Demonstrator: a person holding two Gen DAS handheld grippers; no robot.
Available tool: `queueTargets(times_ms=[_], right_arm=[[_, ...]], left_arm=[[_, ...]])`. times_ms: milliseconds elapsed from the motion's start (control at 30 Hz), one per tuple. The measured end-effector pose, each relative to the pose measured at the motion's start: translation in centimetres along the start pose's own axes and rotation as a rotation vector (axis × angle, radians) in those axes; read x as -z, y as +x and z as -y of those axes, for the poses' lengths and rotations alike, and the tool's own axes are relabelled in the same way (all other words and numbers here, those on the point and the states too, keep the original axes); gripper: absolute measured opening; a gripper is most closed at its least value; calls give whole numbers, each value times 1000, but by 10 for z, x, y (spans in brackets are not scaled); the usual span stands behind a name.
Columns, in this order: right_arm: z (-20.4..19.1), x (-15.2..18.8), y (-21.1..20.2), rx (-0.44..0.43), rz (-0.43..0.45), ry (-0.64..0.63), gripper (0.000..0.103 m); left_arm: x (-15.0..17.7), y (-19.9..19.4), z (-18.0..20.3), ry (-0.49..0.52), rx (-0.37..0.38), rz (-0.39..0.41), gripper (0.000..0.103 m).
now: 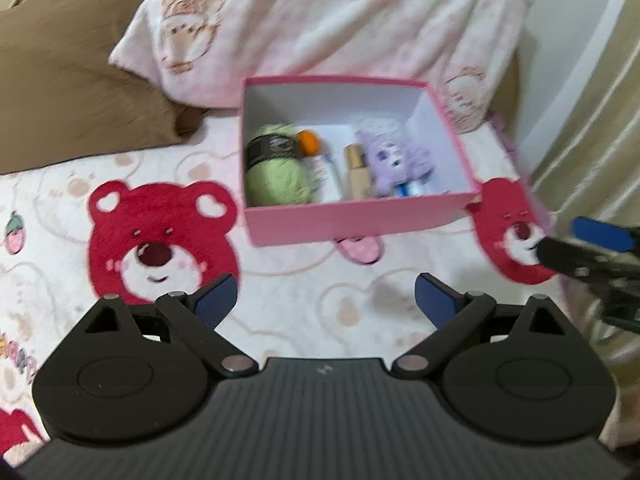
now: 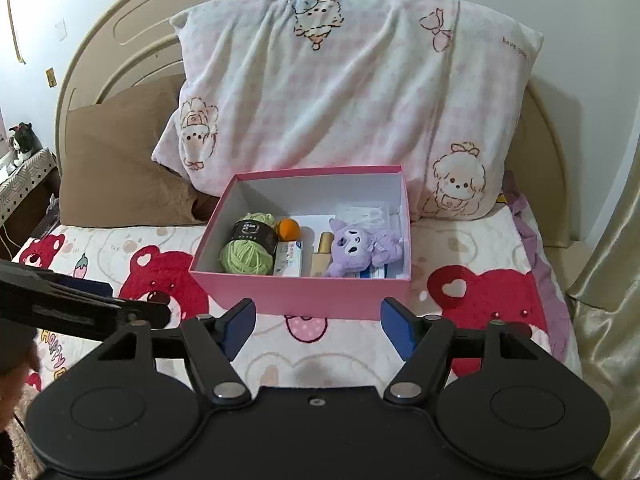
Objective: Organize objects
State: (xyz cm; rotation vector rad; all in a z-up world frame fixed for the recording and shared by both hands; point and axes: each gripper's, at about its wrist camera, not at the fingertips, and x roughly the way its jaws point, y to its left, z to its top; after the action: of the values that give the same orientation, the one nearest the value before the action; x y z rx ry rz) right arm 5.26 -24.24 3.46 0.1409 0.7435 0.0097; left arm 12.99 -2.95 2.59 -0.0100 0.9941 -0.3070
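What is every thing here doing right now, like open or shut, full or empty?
pink box: open, no lid, partly filled
green yarn ball: wound up, label band on, in the box
purple plush toy: lying down in the box
gold-capped bottle: capped, lying down in the box
left hand-held gripper: open, empty
right hand-held gripper: open, empty
pink pillow: propped up behind the box

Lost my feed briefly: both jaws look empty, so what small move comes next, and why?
Probably ease the right gripper forward toward the open pink cardboard box. Both it and the left gripper are open and empty, short of the box, while the green yarn ball and purple plush toy lie inside it.
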Motion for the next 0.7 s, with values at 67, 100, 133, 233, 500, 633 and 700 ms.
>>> queueTargets(times_ms=[67,100,133,233,500,633,700], right_arm=[[-3,4,1,4,-11,-13,76],[-5,7,1,7,-17,-17,76],[-6,9,2,11,-22,-20,76],[-9,14,2,15,-35,-24,77],[-14,20,4,56,-42,-22,88],[-17,23,6,78,-48,-24,94],[-21,25,8,95,-57,-38,94]], left_arm=[[6,0,-1,-6,-14,3,97],[9,-1,-1,-8,-15,2,97],[11,-2,-1,-9,-12,1,97],[18,-9,-2,-16,5,-1,97],[28,-28,4,45,-16,34,97],[31,-32,4,62,-32,41,103],[34,-32,5,75,-53,34,103]])
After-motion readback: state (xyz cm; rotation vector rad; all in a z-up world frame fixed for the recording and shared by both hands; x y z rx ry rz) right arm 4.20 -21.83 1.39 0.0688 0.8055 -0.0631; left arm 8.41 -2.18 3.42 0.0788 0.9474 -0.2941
